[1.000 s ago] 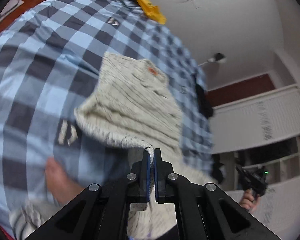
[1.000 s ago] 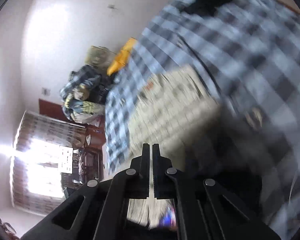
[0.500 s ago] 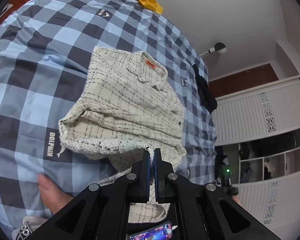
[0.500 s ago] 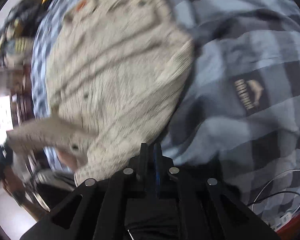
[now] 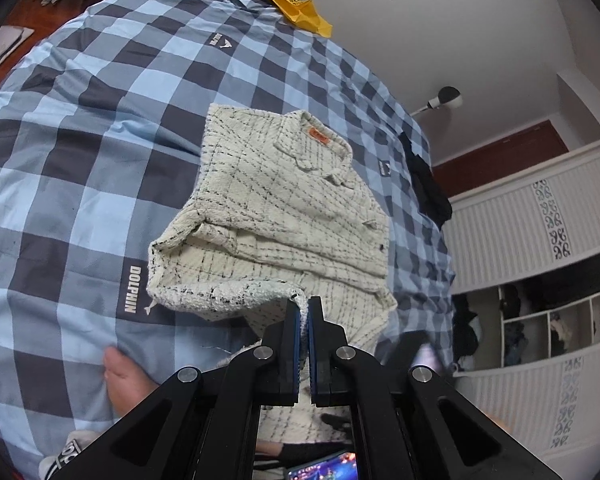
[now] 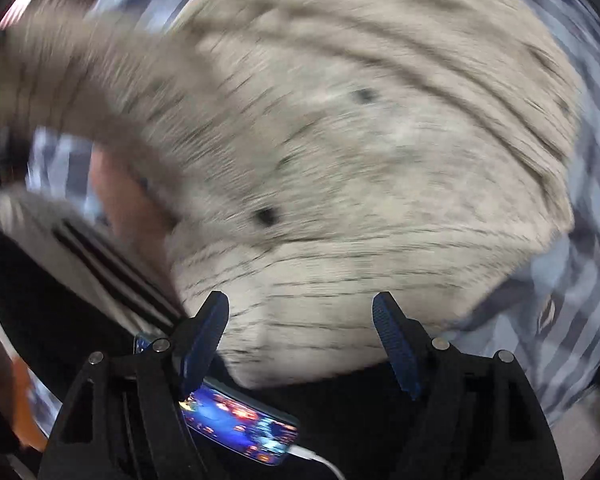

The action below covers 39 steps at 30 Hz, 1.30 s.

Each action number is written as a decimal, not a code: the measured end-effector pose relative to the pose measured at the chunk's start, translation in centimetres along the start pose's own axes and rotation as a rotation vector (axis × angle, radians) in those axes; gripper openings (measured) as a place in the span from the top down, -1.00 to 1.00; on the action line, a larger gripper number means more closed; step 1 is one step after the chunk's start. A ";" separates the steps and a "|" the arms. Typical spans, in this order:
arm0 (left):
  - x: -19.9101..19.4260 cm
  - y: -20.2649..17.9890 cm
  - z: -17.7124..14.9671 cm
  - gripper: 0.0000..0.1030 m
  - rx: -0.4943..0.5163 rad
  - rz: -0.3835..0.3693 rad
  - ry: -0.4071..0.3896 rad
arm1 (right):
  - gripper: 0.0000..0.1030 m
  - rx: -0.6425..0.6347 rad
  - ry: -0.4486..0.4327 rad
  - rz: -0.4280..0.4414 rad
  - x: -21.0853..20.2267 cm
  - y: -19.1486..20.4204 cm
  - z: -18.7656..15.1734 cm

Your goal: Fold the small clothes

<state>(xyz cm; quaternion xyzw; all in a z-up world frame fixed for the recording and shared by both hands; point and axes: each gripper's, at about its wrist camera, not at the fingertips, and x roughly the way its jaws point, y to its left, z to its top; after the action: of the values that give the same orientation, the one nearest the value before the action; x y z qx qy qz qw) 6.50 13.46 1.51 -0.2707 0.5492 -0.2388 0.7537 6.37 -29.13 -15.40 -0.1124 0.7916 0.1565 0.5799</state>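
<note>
A small cream shirt (image 5: 284, 208) with thin black checks and an orange neck label lies on a blue checked bedspread (image 5: 80, 168), partly folded. My left gripper (image 5: 303, 312) is shut on the shirt's near hem and holds that edge lifted. In the right wrist view the shirt (image 6: 360, 140) fills the blurred frame. My right gripper (image 6: 300, 320) hangs over its near edge pointing steeply down, its jaws opening wide with cloth showing behind them but nothing pressed between the pads.
A person's bare foot (image 5: 124, 376) rests on the bedspread at lower left. A lit phone (image 6: 240, 412) with a white cable lies near the bed edge. A yellow bag (image 5: 300, 8) and a dark garment (image 5: 428, 184) sit at the far side.
My right gripper swung from facing the room down onto the shirt's near edge and went from shut to open. The left gripper kept its hold on the hem, nearly still.
</note>
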 end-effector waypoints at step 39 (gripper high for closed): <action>2.6 1.5 18.8 0.95 -0.230 -0.011 -0.244 | 0.98 1.081 -1.211 0.646 -19.8 -26.8 -15.2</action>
<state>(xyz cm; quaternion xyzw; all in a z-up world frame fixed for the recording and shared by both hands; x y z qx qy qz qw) 25.31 15.60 3.44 -0.3852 0.4760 -0.1437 0.7775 8.58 -59.80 4.56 0.5105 0.3063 -0.0510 0.8018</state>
